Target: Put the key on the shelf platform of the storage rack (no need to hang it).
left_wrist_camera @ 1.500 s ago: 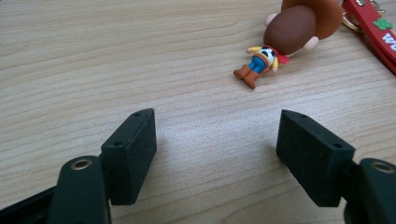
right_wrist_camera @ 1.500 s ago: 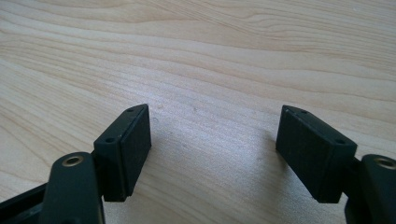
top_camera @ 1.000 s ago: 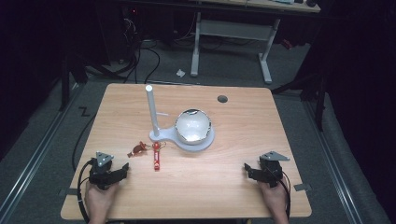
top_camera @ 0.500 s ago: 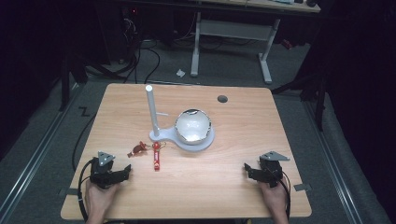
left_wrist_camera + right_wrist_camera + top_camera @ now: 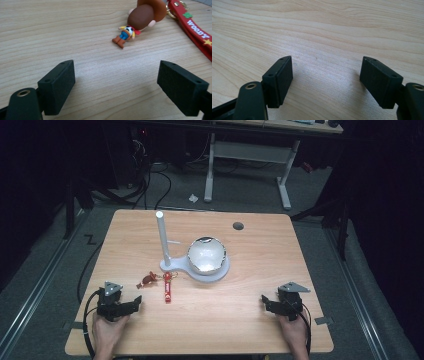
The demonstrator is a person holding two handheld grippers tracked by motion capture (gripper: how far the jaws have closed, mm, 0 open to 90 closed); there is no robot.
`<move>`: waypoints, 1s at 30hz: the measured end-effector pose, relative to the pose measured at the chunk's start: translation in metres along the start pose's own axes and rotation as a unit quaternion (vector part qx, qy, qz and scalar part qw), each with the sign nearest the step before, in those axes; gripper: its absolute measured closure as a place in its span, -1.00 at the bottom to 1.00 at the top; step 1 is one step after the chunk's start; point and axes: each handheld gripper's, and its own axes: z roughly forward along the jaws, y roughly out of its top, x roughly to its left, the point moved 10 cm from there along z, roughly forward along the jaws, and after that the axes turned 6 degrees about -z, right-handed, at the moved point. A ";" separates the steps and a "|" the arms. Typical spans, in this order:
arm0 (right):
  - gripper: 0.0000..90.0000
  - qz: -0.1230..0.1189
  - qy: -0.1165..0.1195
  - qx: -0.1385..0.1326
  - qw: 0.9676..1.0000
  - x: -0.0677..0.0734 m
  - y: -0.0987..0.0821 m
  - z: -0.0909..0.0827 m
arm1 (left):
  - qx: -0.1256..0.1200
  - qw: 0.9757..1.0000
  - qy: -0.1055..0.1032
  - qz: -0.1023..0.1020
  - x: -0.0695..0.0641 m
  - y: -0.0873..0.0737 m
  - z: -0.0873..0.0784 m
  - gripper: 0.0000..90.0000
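A small cowboy-figure keychain (image 5: 147, 279) lies on the wooden table with its red strap (image 5: 168, 287) beside it. In the left gripper view the figure (image 5: 145, 15) and strap (image 5: 197, 32) lie just beyond the jaws. My left gripper (image 5: 132, 302) rests at the table's near left. It is open (image 5: 116, 92), its jaws have just been opening, and nothing is between them. My right gripper (image 5: 265, 301) rests at the near right, open over bare wood (image 5: 327, 80).
A white stand with an upright post (image 5: 163, 237) and a shiny round bowl (image 5: 206, 255) on its base sits mid-table behind the keychain. A dark cable hole (image 5: 238, 225) is at the far side. Desk legs and cables stand on the floor beyond.
The left gripper's jaws look slightly wider apart than a second ago. Both hands and the objects on the table stay where they were.
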 end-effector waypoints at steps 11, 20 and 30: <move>-0.41 0.000 0.000 0.000 1.000 0.000 0.000 0.000 | -0.006 1.000 -0.024 0.018 -0.019 0.014 0.000 -0.71; -0.41 -0.001 0.000 0.000 1.000 0.000 0.000 0.000 | 0.002 0.999 -0.039 0.029 -0.031 0.024 0.004 -0.83; -0.41 0.000 0.000 0.000 1.000 0.000 0.000 0.000 | 0.005 0.998 -0.051 0.044 -0.044 0.040 0.010 -0.95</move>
